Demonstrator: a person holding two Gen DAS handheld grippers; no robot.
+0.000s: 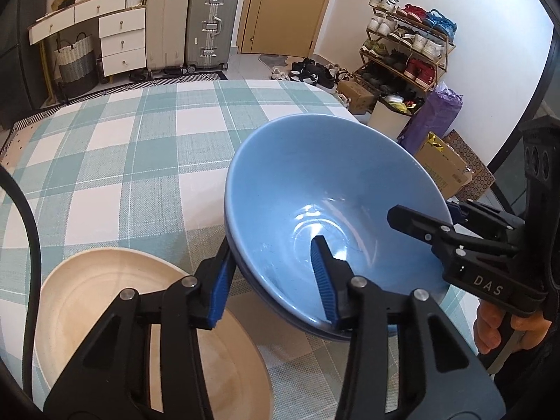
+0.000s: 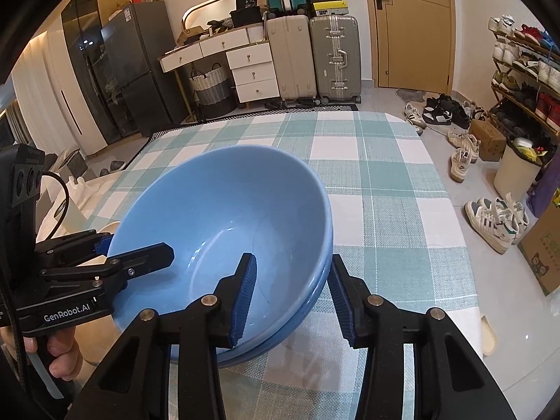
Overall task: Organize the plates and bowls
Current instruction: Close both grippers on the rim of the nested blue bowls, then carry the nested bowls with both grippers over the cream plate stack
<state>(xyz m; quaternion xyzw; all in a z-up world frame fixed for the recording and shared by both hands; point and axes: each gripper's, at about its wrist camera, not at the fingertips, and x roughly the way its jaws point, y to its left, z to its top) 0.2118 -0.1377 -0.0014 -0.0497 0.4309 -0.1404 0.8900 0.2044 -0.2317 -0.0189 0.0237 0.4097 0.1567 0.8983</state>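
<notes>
Between each gripper's fingers sits one rim of the stacked blue bowls (image 1: pixel 315 189), clamped by left gripper (image 1: pixel 276 280) and right gripper (image 2: pixel 292 294); open checked tabletop (image 2: pixel 385 182) lies beyond, cream plate (image 1: pixel 105 294) left.

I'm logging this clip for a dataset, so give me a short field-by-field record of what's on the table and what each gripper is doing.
surface: table with teal and white checked cloth
bowls: two blue bowls, nested, tilted
plate: cream plate, on the cloth beside the bowls
left gripper: closed on the stack's rim, one finger inside, one outside
right gripper: closed on the opposite rim, one finger inside, one outside
hands: a hand on each gripper's handle
</notes>
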